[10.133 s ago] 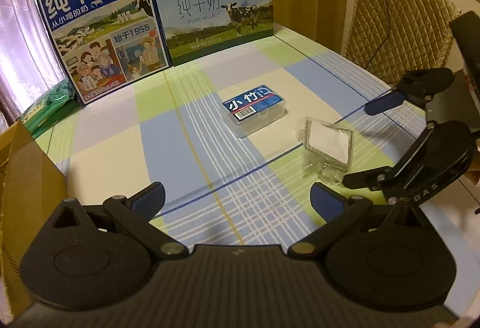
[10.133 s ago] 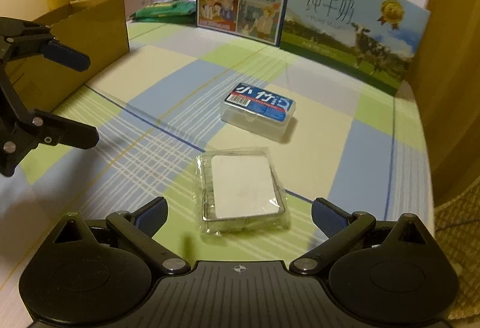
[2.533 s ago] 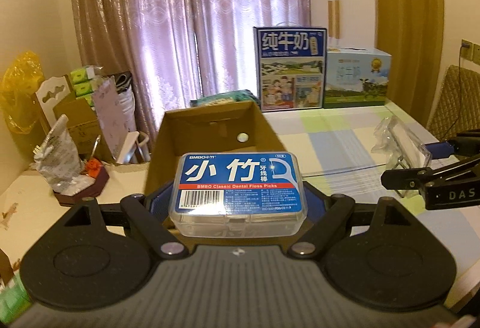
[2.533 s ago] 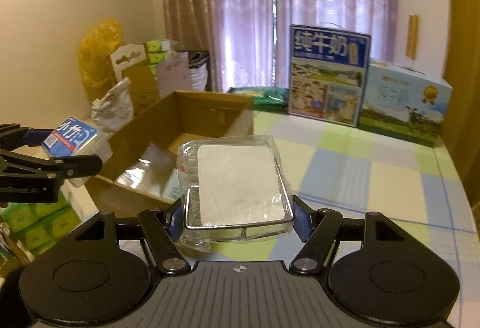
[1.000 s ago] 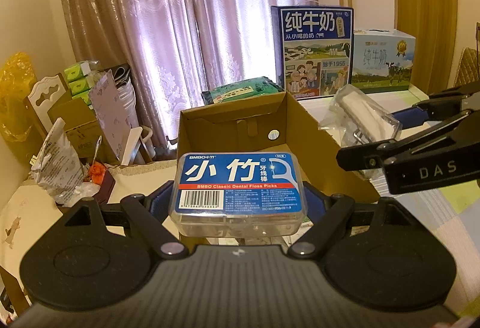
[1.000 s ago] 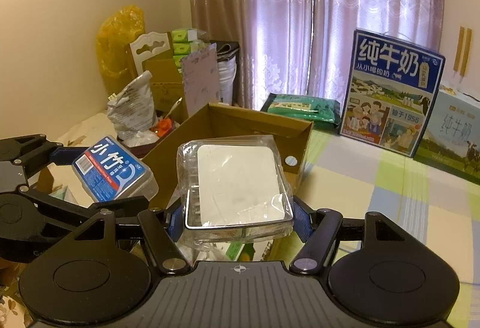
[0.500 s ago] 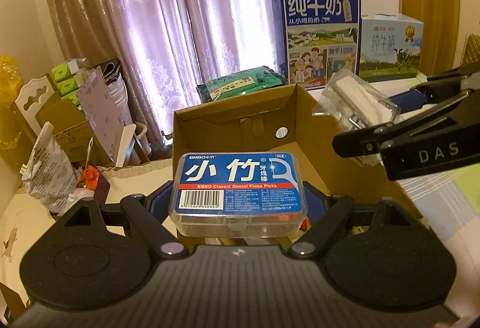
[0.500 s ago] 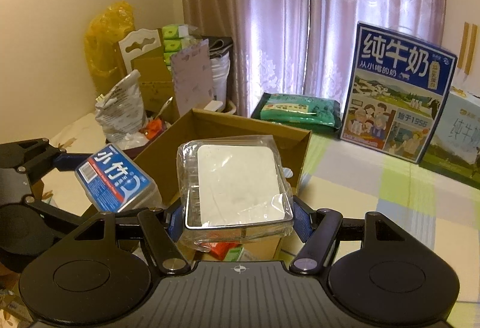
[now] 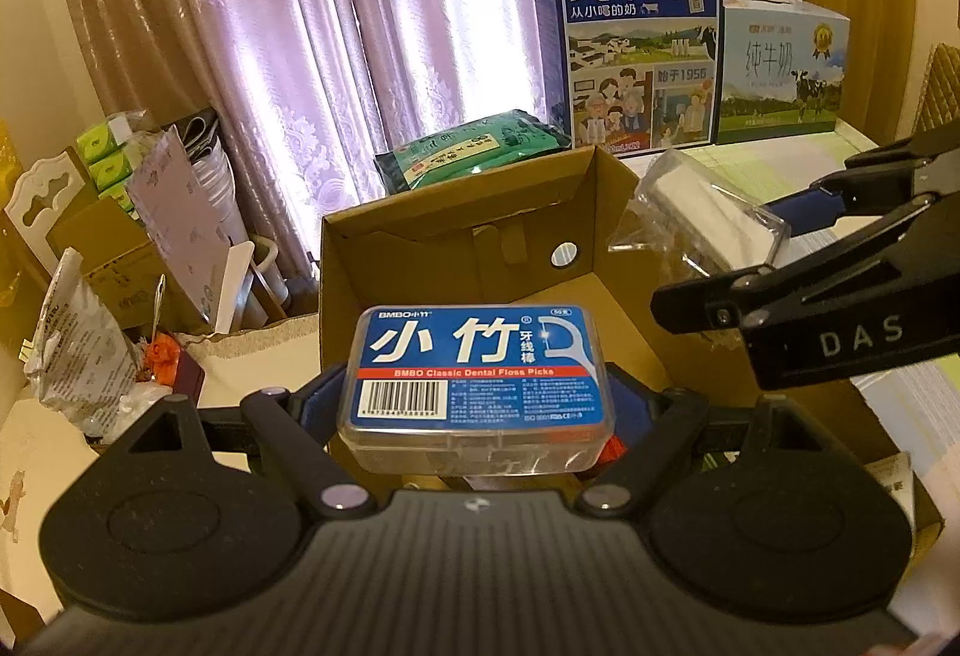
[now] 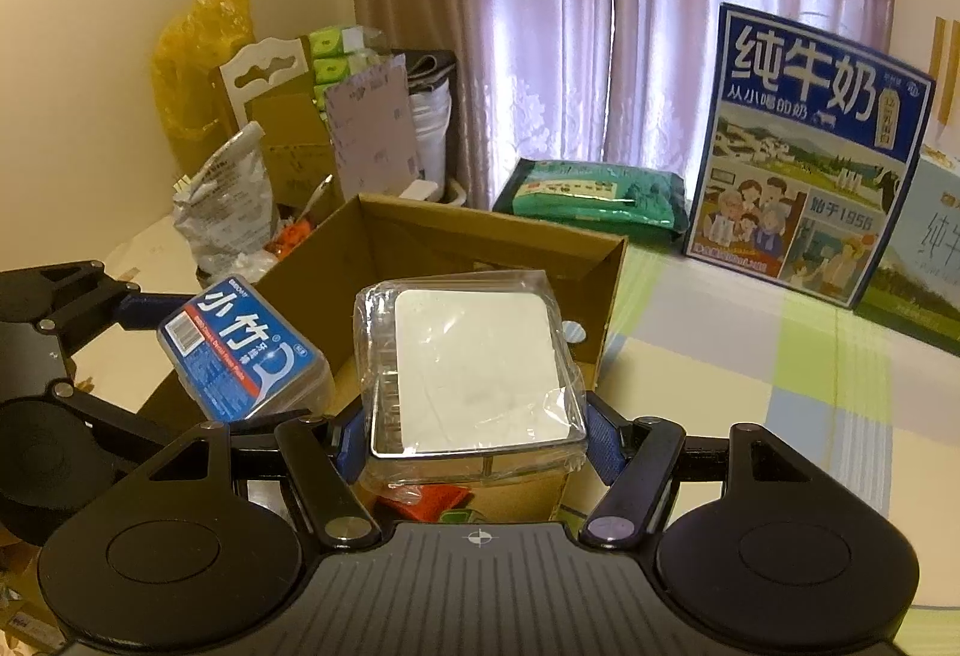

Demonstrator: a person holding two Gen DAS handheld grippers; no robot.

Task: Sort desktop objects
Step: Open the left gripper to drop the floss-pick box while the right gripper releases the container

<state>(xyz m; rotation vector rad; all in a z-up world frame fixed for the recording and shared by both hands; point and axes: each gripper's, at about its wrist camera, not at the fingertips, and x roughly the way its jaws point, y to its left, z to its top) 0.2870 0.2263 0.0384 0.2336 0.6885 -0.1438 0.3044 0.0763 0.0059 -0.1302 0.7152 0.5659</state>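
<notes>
The left gripper (image 9: 477, 404) pinches a clear plastic box of dental floss picks with a blue label (image 9: 477, 377) above the open brown cardboard box (image 9: 456, 224). Beside it, the right gripper (image 10: 474, 431) clamps a plastic-wrapped clear case with a white card (image 10: 471, 365) over the same box, whose far wall stands ahead; a green packet (image 10: 591, 200) and blue milk carton (image 10: 804, 158) lie beyond.

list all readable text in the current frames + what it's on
"小竹", "BMBO Classic Dental Floss Picks": floss pick box, held in the left tongs. Fine print and barcode digits too small.
"纯牛奶", "从小喝的奶", "始于1956": blue milk carton.
"纯牛奶": pale milk carton. Smaller line below too blurred.
"DAS": right tongs, seen from the left wrist.
Green packet: print unreadable.
Clear wrapped box in the right tongs: no text.
</notes>
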